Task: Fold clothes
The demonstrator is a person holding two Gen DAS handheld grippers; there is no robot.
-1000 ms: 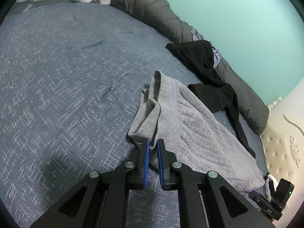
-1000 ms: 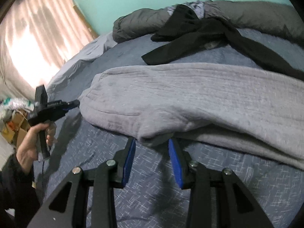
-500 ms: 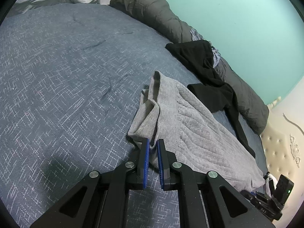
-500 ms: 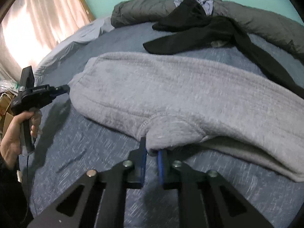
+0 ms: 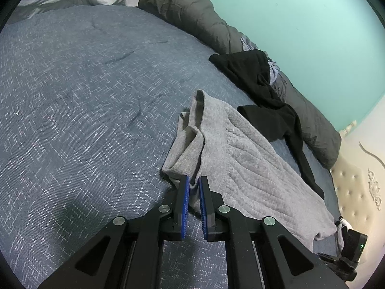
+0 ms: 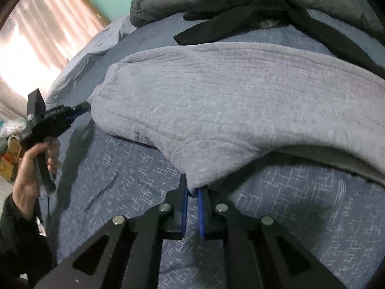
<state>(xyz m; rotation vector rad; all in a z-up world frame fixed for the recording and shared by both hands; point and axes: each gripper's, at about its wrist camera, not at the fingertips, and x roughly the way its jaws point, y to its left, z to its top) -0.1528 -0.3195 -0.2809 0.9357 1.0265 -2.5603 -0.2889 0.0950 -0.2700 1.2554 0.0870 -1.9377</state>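
Observation:
A grey ribbed garment (image 5: 240,163) (image 6: 240,101) lies stretched across the blue-grey bed cover. My left gripper (image 5: 193,184) is shut on one end of it, where the cloth bunches into folds. My right gripper (image 6: 192,189) is shut on a hem corner of the near edge and holds it a little off the cover. In the right wrist view the left gripper (image 6: 83,108) appears at the garment's far left end, held by a hand (image 6: 31,166). The right gripper's body shows at the lower right of the left wrist view.
A black garment (image 5: 262,91) (image 6: 240,14) lies just beyond the grey one. A rolled dark grey duvet (image 5: 197,16) (image 6: 168,2) runs along the turquoise wall. A tufted cream headboard (image 5: 356,187) stands at the right. Curtains (image 6: 43,31) glow at the left. The bed cover (image 5: 72,96) spreads wide to the left.
My right gripper closed on the grey garment's near hem and has lifted it slightly. The left gripper has kept its hold and barely moved.

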